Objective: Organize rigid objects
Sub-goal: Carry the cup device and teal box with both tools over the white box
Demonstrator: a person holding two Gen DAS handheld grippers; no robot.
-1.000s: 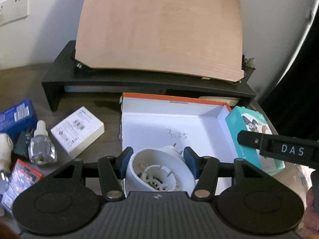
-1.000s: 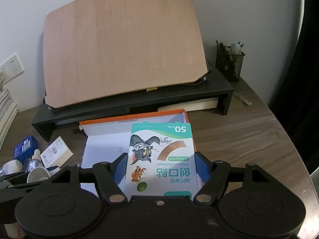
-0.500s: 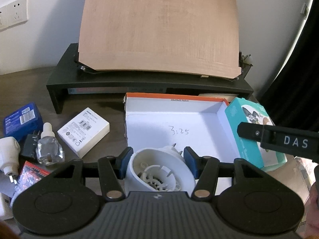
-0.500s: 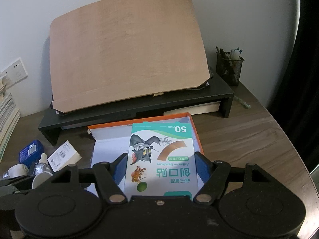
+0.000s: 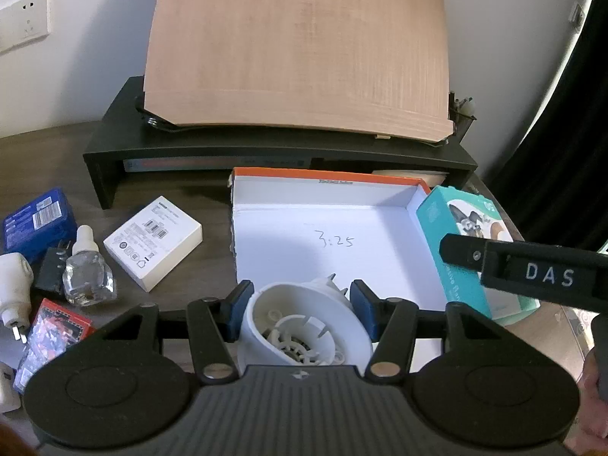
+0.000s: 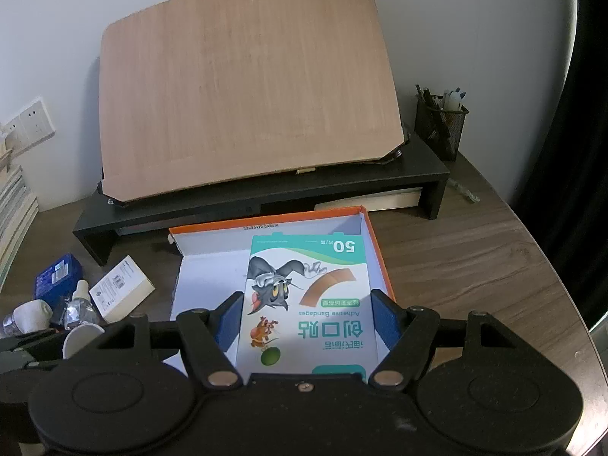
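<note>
Wooden board (image 6: 247, 91) behind orange tray (image 6: 380, 250), white carton (image 5: 152, 241) & blue pkg (image 5: 36, 222) left.

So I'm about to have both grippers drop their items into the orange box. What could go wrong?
The bandage box overhangs the orange box's right wall, so it may catch or tip out. The grippers are close together and could collide. The white plastic part is round and may roll.

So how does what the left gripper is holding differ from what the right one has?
The left gripper holds a white plastic round part; the right gripper holds a flat bandage box.
The round part is plain white and hollow, with ribs inside; the bandage box is closed, printed with cartoons and teal trim.
Both are clamped between the jaws over the orange-rimmed open box.
</note>
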